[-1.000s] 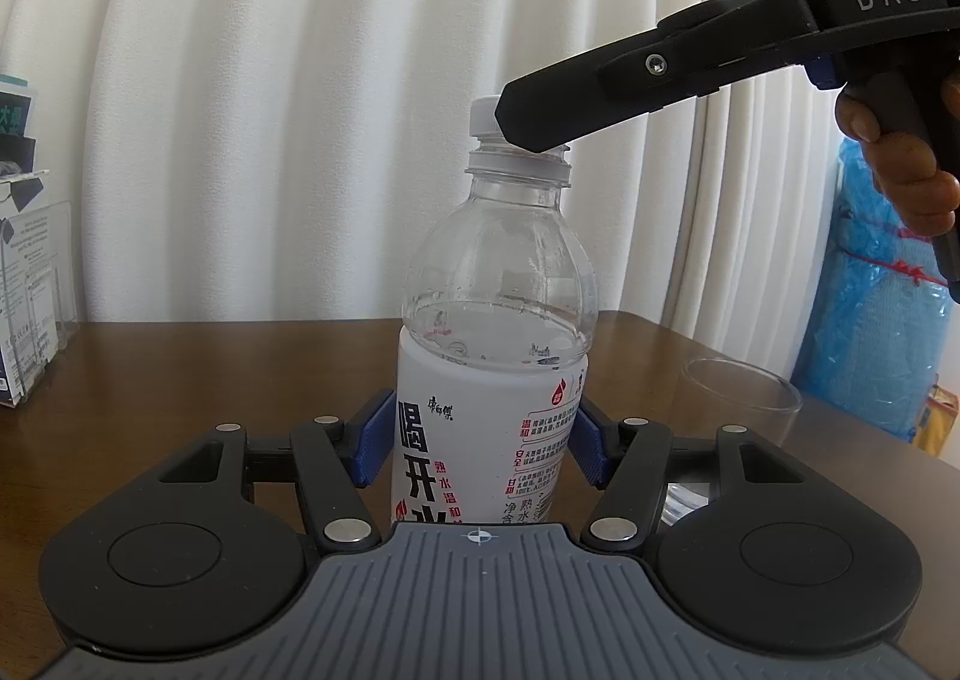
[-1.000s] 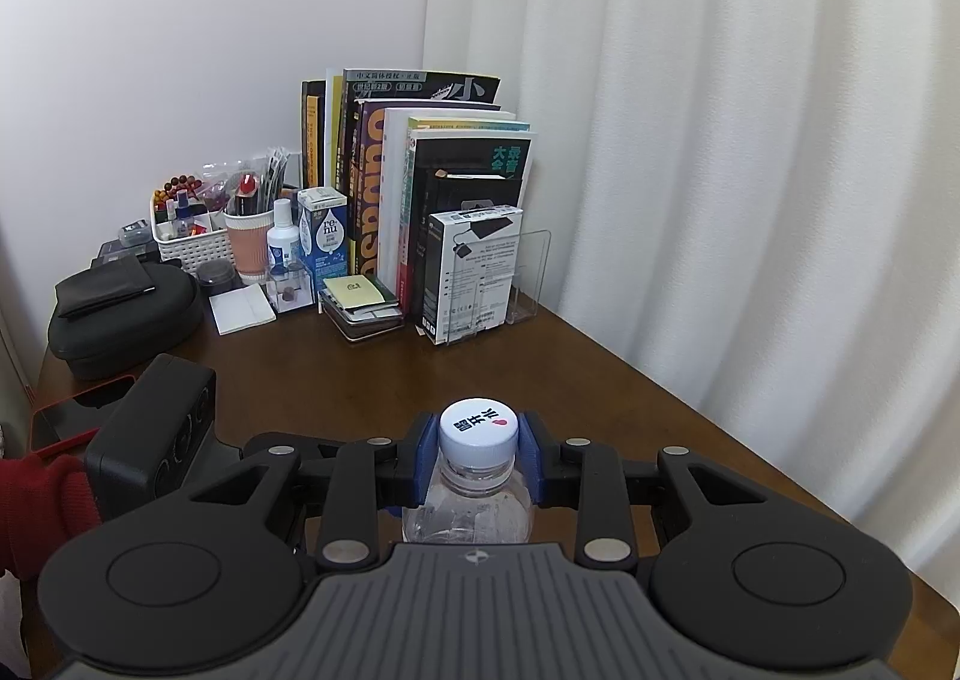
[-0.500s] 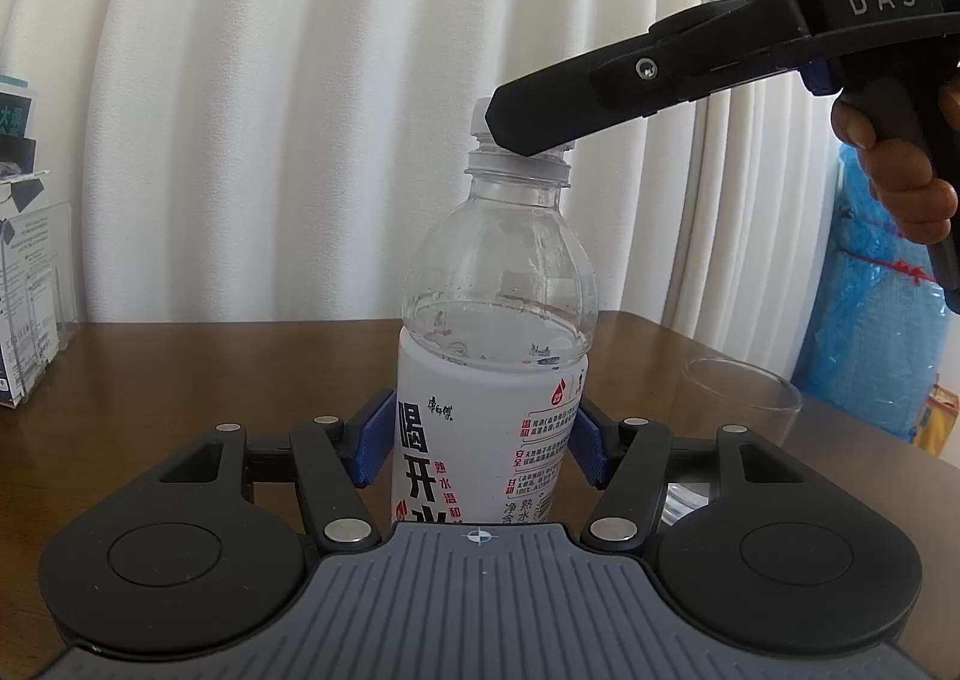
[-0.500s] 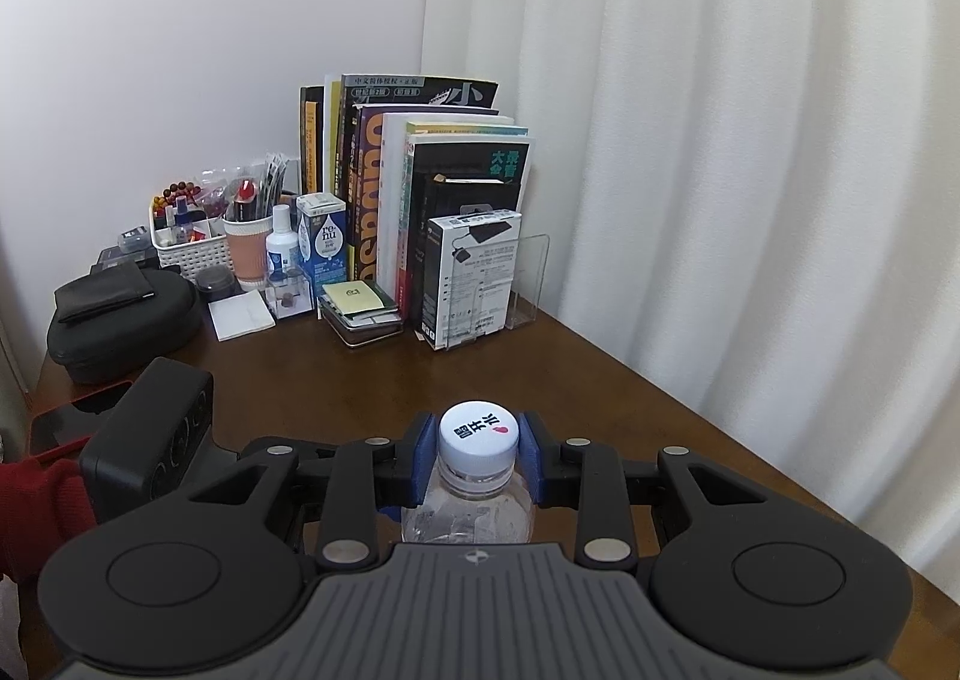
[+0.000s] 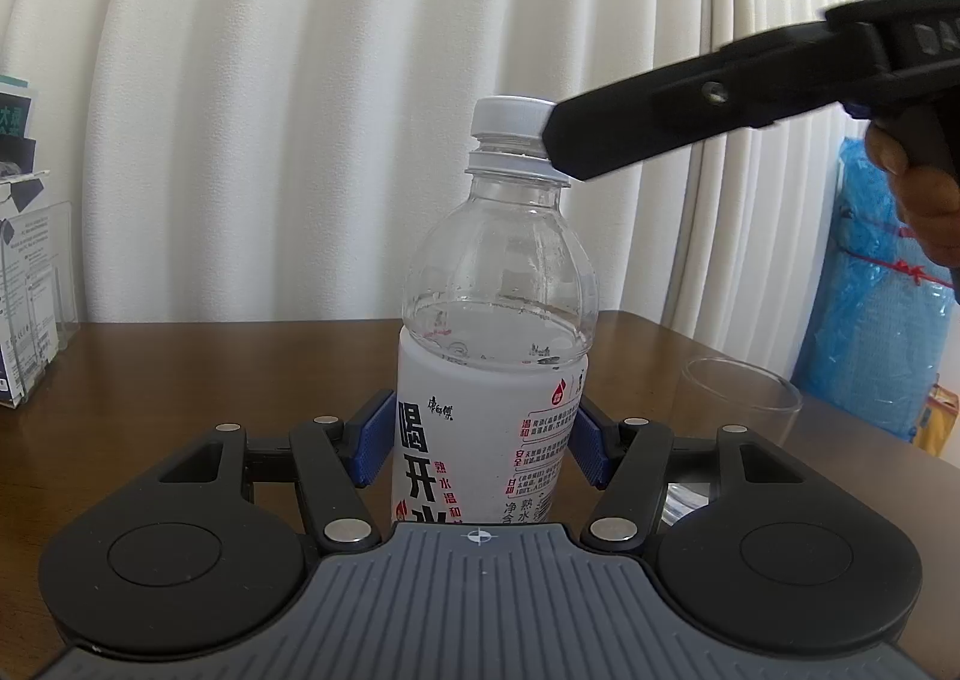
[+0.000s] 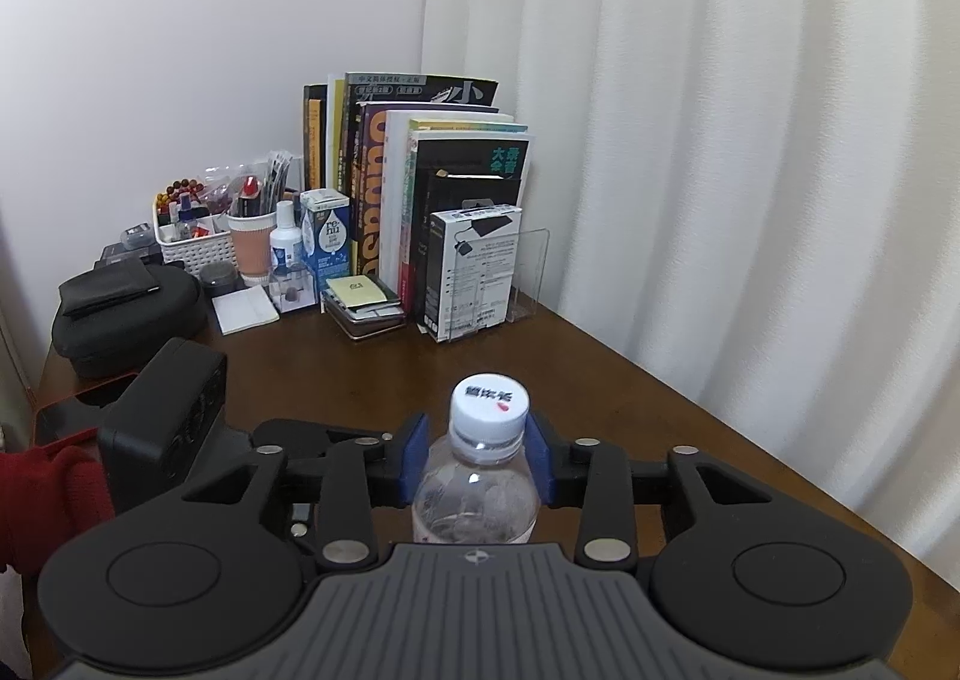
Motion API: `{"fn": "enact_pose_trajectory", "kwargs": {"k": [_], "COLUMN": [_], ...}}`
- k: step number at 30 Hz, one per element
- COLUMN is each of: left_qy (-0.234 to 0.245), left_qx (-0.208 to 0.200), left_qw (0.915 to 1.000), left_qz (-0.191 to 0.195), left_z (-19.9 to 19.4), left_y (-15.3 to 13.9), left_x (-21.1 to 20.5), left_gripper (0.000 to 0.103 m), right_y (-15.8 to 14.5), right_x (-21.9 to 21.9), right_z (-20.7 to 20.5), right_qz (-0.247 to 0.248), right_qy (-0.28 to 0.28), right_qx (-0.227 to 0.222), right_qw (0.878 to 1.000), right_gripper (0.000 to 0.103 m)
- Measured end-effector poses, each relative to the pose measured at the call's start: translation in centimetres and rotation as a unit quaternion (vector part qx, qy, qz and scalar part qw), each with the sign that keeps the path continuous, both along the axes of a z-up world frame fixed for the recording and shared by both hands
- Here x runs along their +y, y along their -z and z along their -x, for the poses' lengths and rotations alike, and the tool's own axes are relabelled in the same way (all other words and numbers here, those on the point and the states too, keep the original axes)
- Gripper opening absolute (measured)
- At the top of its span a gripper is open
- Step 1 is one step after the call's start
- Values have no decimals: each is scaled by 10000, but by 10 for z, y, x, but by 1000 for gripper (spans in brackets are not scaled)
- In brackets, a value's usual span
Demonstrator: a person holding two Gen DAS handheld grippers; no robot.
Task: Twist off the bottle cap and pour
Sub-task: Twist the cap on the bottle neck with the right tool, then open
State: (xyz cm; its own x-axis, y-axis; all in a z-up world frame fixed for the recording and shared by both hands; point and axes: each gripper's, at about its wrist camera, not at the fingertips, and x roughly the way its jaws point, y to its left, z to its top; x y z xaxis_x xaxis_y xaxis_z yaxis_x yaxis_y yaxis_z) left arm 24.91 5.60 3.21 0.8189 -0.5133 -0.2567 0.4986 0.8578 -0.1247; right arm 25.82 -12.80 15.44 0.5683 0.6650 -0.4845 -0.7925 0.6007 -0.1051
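A clear water bottle [image 5: 492,380] with a white label stands on the brown table [image 5: 180,380]. My left gripper [image 5: 480,440] is shut on its labelled body, blue pads pressing both sides. The white cap [image 5: 510,119] sits on the neck. In the right wrist view the cap [image 6: 489,410] lies between the blue pads of my right gripper [image 6: 477,452]. Its jaws are opening, with a small gap showing beside the cap. In the left wrist view one black finger of the right gripper [image 5: 660,122] reaches to the cap's right side. An empty clear glass [image 5: 738,398] stands to the right of the bottle.
Books [image 6: 414,188], a boxed item in an acrylic stand [image 6: 474,272], a white basket [image 6: 192,242] and a black case [image 6: 126,314] fill the table's far corner. White curtains hang behind. A blue plastic bag [image 5: 882,320] sits beyond the table's right edge. A red sleeve [image 6: 42,500] holds the left gripper.
The right gripper's jaws have spread off the cap. Its finger has drawn back to the right in the left wrist view, uncovering the cap. The left gripper and bottle have not moved.
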Motion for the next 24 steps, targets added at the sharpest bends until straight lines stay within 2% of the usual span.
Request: {"fn": "enact_pose_trajectory", "kwargs": {"k": [5,14,24], "left_qy": [-8,-12,-36], "left_qx": [-5,-5,-18], "left_qw": [10000,10000,10000], "left_qz": [-16,-15,-51], "left_z": [0,1,3], "left_y": [0,0,-1], "left_x": [-1,-1,-1], "left_gripper": [60,60,60], "right_y": [-1,0,3], "right_x": [1,6,3], "right_z": [6,-7,13], "right_qz": [77,-113,-68], "right_qy": [62,141,41], "right_qx": [-163,-75,-105], "right_qw": [9998,9998,9999], "right_gripper": [41,44,48]}}
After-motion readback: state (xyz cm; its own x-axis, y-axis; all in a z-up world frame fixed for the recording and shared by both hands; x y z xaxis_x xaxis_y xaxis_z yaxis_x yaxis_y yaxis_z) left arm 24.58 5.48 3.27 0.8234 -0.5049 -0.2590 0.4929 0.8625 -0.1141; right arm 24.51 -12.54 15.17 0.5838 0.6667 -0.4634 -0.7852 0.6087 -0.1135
